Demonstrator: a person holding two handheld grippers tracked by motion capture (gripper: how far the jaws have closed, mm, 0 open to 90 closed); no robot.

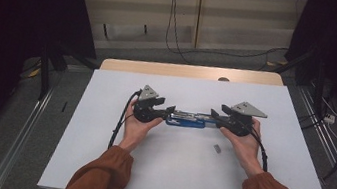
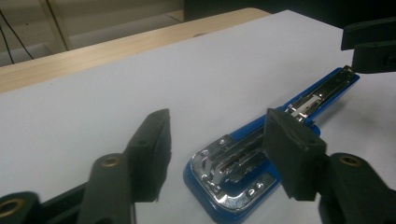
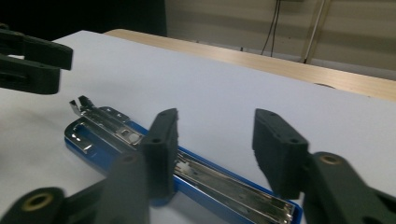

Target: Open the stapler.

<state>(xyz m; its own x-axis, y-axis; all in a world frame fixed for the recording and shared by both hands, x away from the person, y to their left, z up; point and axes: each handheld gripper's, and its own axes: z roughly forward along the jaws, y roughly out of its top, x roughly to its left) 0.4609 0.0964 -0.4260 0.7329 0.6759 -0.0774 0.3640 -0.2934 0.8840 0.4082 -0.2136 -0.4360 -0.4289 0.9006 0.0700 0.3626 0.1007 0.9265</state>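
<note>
Lying flat mid-tabletop, opened blue-and-chrome metal stapler between released left hand-held gripper at 9 o'clock and released right hand-held gripper at 3 o'clock; risks skidding under off-centre re-clamping.

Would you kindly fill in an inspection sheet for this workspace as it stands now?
Surface: white table top, wooden strip along its far edge.
Job's things: blue stapler, opened out flat, lying on the table between both claws.
Clutter: small grey piece near the right hand.
Grippers: left claw open beside the stapler's end; right claw open, one jaw in front of the stapler.
Cables: black lead trailing from the left claw; wires on the floor beyond.
Surroundings: dark stands either side, pale wall panels behind.
</note>
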